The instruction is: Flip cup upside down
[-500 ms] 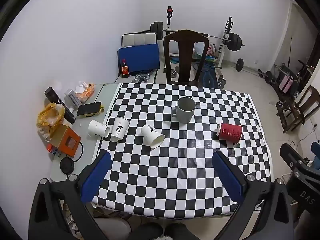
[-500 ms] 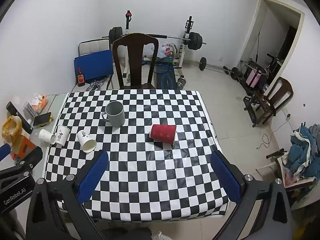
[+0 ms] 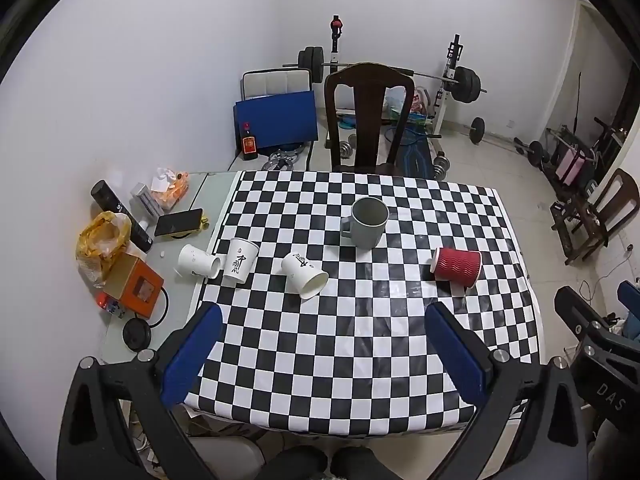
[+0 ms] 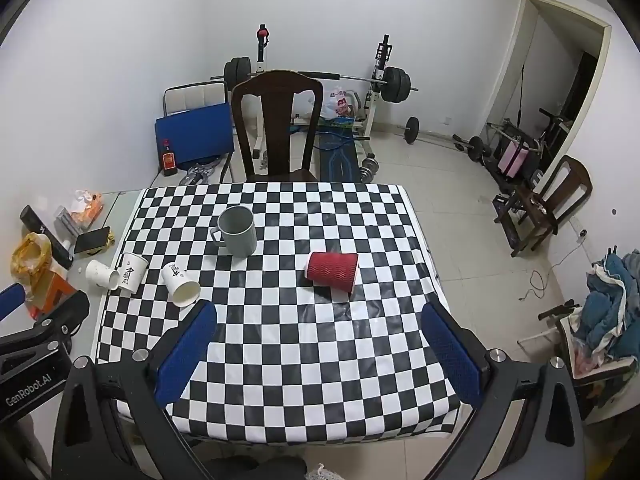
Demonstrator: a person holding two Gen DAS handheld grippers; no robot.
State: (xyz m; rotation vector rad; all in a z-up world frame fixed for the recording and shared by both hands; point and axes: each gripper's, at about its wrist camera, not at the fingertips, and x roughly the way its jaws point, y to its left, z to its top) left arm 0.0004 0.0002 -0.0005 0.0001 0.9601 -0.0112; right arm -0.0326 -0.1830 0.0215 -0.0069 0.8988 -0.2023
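Note:
A grey mug [image 3: 367, 222] [image 4: 237, 230] stands upright, mouth up, on the checkered table [image 3: 360, 340]. A red ribbed paper cup [image 3: 456, 267] [image 4: 332, 272] lies on its side to the right. A white paper cup [image 3: 305, 273] [image 4: 181, 283] lies on its side to the left. Another white cup [image 3: 239, 260] stands upside down at the cloth's left edge, and a third [image 3: 198, 261] lies beside it. My left gripper [image 3: 326, 354] and right gripper [image 4: 320, 350] are both open and empty, held above the table's near edge, well short of the cups.
A dark wooden chair [image 3: 368, 116] stands at the table's far side. Clutter lies on the left side table: a phone [image 3: 178, 222], an orange box [image 3: 134, 286], a yellow bag [image 3: 102, 242]. Weights and a barbell rack [image 3: 452, 80] stand behind.

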